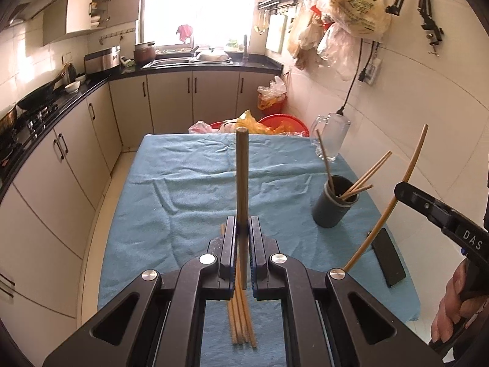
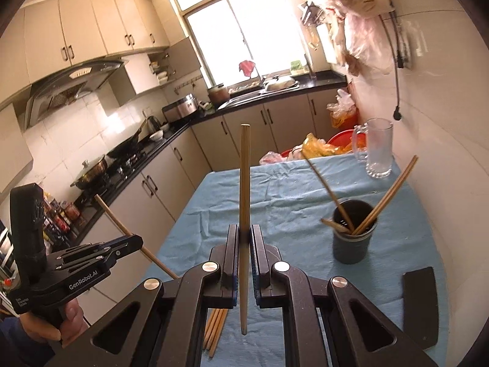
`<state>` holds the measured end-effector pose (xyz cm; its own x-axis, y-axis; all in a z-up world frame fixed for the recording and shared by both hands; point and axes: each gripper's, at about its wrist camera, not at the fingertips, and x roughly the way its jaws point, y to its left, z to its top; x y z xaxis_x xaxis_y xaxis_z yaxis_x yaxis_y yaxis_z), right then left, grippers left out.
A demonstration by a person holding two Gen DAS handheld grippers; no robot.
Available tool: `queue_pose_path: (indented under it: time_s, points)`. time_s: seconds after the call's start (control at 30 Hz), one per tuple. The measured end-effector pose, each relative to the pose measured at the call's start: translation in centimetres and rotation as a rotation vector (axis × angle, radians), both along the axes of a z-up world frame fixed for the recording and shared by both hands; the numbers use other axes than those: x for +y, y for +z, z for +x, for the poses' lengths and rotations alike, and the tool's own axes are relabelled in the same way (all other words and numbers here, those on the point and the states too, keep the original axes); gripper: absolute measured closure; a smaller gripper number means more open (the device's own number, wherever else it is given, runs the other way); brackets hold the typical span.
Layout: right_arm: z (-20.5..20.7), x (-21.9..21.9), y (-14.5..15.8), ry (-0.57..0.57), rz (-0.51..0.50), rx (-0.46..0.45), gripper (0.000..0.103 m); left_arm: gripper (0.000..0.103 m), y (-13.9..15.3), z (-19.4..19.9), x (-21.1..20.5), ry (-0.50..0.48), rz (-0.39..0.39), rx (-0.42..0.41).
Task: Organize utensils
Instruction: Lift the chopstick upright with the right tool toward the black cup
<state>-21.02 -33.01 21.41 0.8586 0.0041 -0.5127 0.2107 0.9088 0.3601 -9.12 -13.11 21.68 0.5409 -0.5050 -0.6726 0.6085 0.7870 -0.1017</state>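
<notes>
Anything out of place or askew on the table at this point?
Nothing spilled or damaged. The chopsticks in the dark holder splay in different directions, a loose bundle of chopsticks lies on the blue cloth, and a black phone sits near the table edge.

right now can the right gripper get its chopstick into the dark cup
Probably yes. The right gripper holds its chopstick above the cloth, and the dark cup stands open-topped ahead to its right, nothing between.

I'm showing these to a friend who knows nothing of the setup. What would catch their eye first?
Each black claw, left and right, is shut on one wooden chopstick, left's and right's, raised above the blue tablecloth. To the right a dark round holder already has several chopsticks, and loose ones lie near the front edge.
</notes>
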Motion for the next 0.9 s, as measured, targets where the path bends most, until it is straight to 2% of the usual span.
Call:
queue_pose_path:
  time_s: [0.6, 0.9]
  points:
    - [-6.7, -5.6, 2.5, -0.185, 0.017, -0.077, 0.096, 0.096, 2.4, -1.8, -4.5, -0.108, -0.021, -0.058]
    - [-8.9, -9.1, 3.4, -0.286, 0.022, -0.098, 0.096, 0.096, 4.7, -1.4, -7.3, -0.164, -0.057, -0.104]
